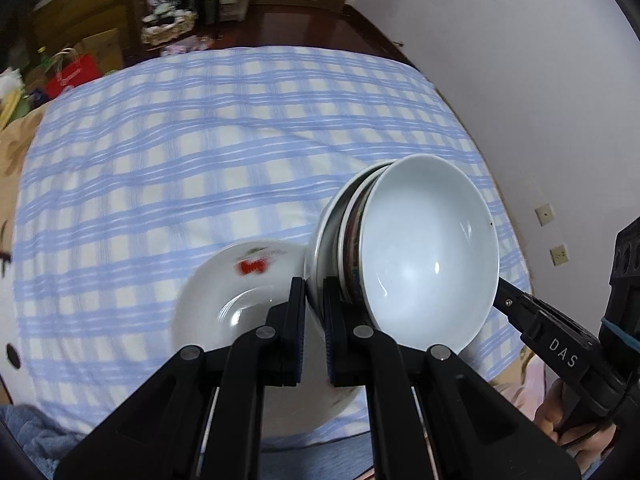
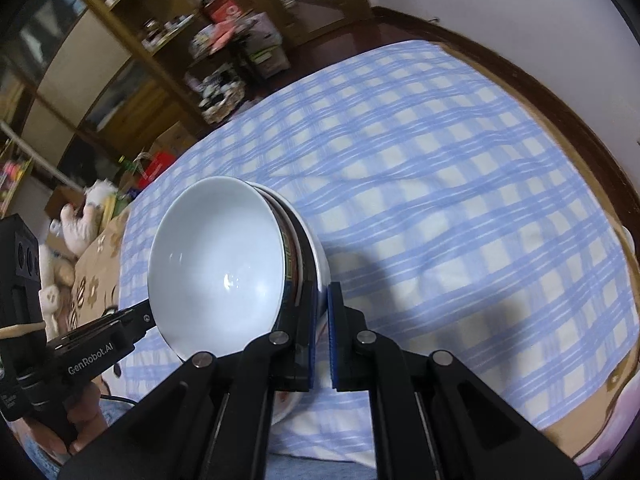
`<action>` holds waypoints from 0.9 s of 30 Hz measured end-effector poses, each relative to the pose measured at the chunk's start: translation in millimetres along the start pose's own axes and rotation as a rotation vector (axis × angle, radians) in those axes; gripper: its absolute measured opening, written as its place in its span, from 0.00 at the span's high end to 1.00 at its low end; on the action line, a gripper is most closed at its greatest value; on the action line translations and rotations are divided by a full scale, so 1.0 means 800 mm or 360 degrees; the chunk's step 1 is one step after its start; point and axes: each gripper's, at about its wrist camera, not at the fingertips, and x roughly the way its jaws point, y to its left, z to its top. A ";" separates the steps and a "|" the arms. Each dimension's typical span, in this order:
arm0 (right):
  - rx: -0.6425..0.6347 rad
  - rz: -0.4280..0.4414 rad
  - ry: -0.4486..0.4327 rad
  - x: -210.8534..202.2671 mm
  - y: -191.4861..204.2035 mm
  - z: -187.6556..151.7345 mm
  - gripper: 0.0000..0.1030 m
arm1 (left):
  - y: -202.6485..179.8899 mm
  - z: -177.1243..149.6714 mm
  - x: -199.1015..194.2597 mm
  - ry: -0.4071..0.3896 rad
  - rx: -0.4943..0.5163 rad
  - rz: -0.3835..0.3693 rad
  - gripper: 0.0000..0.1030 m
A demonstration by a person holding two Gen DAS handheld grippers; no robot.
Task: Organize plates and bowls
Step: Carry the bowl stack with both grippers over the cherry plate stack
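The letters "DAS" stand in white on the black right gripper [image 1: 568, 354], seen to the right of the left gripper's fingers. The words "GenRobot.AI" stand in white on the black left gripper [image 2: 94, 360], seen to the left of the right gripper's fingers. A red bag [image 1: 74, 74] far beyond the fingers bears white lettering, too blurred to read.

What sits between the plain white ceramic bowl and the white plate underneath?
A dark patterned bowl nests between the white bowl and white plate, visible in both wrist views.
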 end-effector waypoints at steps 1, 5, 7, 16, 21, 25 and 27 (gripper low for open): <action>-0.0015 0.0008 0.0010 0.003 0.008 -0.004 0.93 | 0.008 -0.004 -0.004 -0.0004 -0.0011 0.0016 0.93; -0.0061 0.0032 0.0041 0.014 0.033 -0.018 0.93 | 0.036 -0.018 -0.015 -0.0009 -0.0060 0.0061 0.93; -0.0082 0.0035 0.0057 0.019 0.044 -0.025 0.93 | 0.049 -0.026 -0.017 -0.0004 -0.0085 0.0071 0.93; -0.0123 -0.0023 0.0119 0.043 0.061 -0.043 0.93 | 0.081 -0.051 0.002 0.0030 -0.0136 0.0058 0.93; -0.0129 -0.0078 0.0149 0.056 0.056 -0.049 0.93 | 0.085 -0.058 0.021 0.0069 -0.0158 0.0032 0.93; -0.0109 -0.0089 0.0179 0.068 0.049 -0.055 0.94 | 0.087 -0.061 0.035 0.0108 -0.0153 0.0037 0.93; -0.0098 -0.0090 0.0196 0.074 0.046 -0.057 0.94 | 0.089 -0.061 0.041 0.0120 -0.0151 0.0042 0.93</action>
